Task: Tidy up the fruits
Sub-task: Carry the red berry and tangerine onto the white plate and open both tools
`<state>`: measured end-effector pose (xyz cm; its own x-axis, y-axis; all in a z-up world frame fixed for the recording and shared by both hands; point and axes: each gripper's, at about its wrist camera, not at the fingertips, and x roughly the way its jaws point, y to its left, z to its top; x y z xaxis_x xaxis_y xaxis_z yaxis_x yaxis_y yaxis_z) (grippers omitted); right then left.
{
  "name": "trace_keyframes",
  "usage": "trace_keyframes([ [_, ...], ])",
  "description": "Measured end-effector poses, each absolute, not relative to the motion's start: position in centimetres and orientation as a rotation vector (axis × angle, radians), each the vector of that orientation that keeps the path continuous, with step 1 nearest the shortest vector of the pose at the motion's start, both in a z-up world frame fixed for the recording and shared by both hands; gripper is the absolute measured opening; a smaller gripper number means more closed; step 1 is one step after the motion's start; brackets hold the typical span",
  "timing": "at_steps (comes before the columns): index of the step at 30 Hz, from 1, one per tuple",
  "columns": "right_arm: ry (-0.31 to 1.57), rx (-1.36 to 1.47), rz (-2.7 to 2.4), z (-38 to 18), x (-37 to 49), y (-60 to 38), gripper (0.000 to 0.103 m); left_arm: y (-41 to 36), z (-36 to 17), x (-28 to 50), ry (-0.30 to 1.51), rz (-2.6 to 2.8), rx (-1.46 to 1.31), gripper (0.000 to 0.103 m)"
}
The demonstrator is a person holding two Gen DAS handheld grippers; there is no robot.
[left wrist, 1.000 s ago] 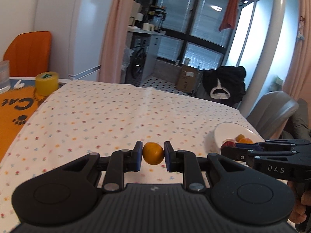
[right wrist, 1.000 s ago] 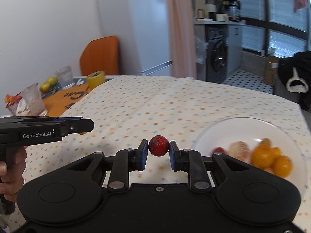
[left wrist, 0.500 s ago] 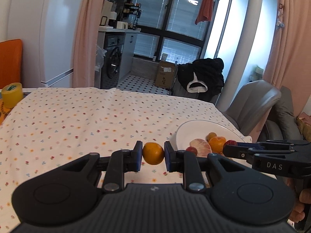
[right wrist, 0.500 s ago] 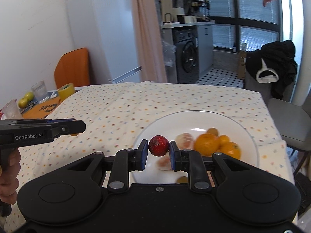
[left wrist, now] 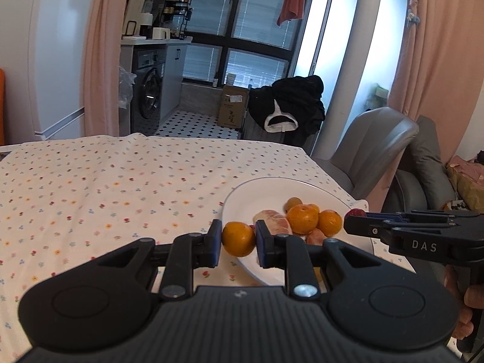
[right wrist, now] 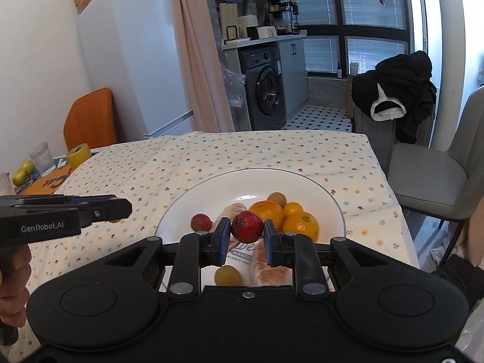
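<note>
White plate (right wrist: 329, 208) beneath both claws

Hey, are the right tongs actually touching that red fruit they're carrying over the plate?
Touching. The right wrist view shows the red fruit pinched between both pads of the right tongs, no gap on either side, above the plate.

I read "DAS" on the right gripper (left wrist: 351, 227) body, "GenRobot.AI" on the left gripper (right wrist: 128, 207) body, "Cat" on the orange mat (right wrist: 48, 184).
</note>
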<state>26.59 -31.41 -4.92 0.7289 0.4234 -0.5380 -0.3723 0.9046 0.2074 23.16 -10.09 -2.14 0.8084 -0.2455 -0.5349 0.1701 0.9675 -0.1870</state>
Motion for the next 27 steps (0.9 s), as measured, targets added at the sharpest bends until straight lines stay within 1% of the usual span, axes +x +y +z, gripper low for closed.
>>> trace_keyframes([
  [8, 0.607, 0.118, 0.477, -5.3, 27.3, -31.5, 0.022, -11.9, -2.7, 23.7, 0.611, -0.232, -0.108, 0.022],
  [9, 0.604, 0.119, 0.486, -5.4, 27.4, -31.4, 0.024, -12.0, -2.7, 23.8, 0.613, -0.232, -0.106, 0.022],
  [12, 0.585, 0.119, 0.511, -5.3, 27.6, -31.2, 0.036, -12.4, -2.8, 24.0, 0.618, -0.230, -0.099, 0.022],
  [25, 0.609, 0.189, 0.432, -6.3, 27.6, -34.6, 0.036, -14.5, -3.4, 25.0, 0.657, -0.272, -0.074, 0.022],
  [27, 0.608, 0.194, 0.425, -6.3, 27.4, -34.8, 0.038, -14.7, -3.4, 24.9, 0.651, -0.270, -0.069, 0.023],
])
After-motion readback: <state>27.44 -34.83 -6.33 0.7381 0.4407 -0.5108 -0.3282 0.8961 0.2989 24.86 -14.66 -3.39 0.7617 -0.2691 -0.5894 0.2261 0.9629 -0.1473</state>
